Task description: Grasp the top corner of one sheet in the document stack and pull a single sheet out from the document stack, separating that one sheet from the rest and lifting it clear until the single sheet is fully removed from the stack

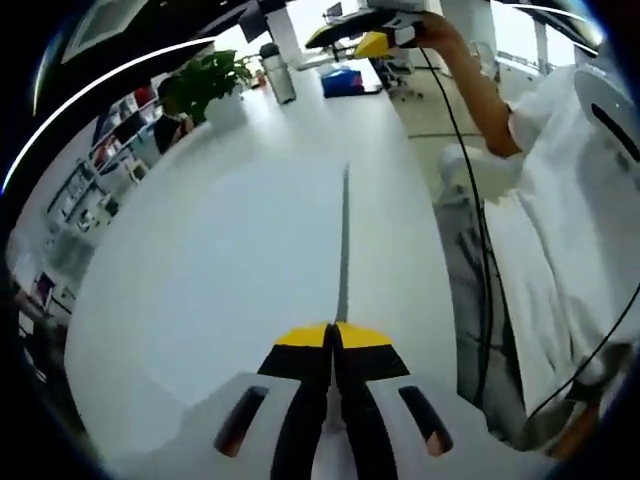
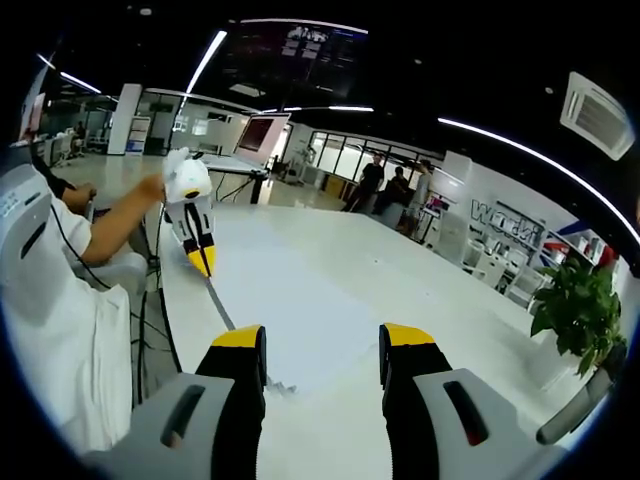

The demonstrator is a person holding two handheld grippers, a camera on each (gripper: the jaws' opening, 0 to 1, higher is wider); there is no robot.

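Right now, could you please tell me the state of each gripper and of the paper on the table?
left gripper: jaws shut on the sheet's corner, seen raised over the table in the right gripper view.
right gripper: jaws open, holding nothing.
sheet: one corner pinched and lifted, the rest spread over the table.
table: white, carrying the paper.

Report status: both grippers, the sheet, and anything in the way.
Left gripper shut on sheet, held edge-on. Right gripper open, jaws over the table beside the sheet. Potted plant at far edge, not obstructing.
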